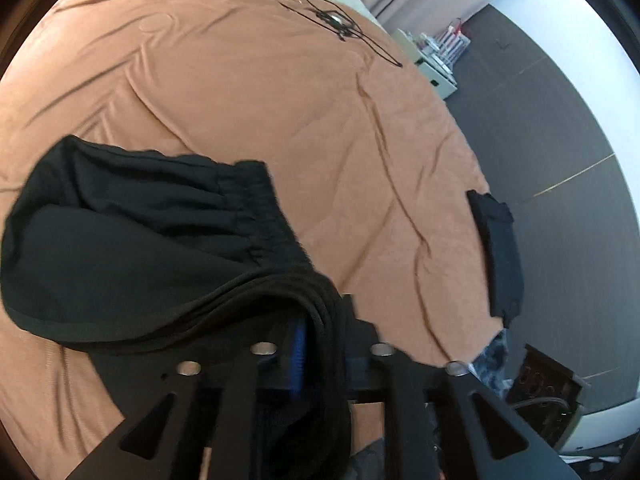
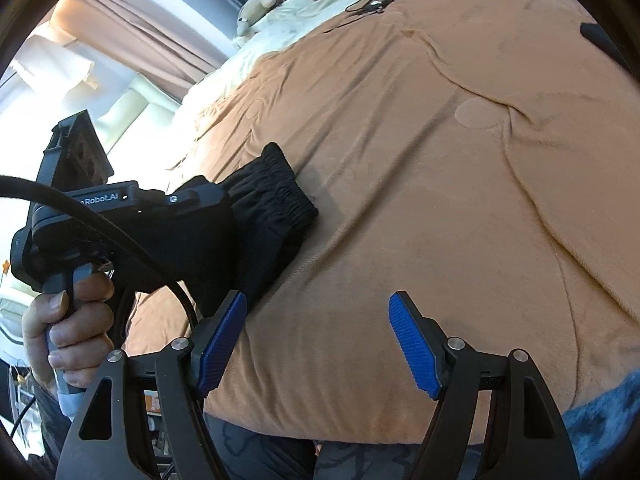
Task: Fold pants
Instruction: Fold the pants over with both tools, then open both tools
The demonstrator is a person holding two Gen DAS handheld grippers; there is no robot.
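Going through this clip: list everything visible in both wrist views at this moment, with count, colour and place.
pants: one, black, bunched on the bed, an edge pinched in the left tool
blanket: one, orange-brown, covers the bed
second dark garment: one, black, at the bed's right edge, left view
cable: one tangle, black, far end of the blanket
stuffed toys: a few, beige and pink, at the bed's head
curtain: one, pinkish, beside the bed
small cabinet: one, pale, on the dark floor beyond the bed
left tool: black, blue pads, shut on the pants
right tool: black, blue pads, open above the blanket
hand: one, grips the left tool's handle
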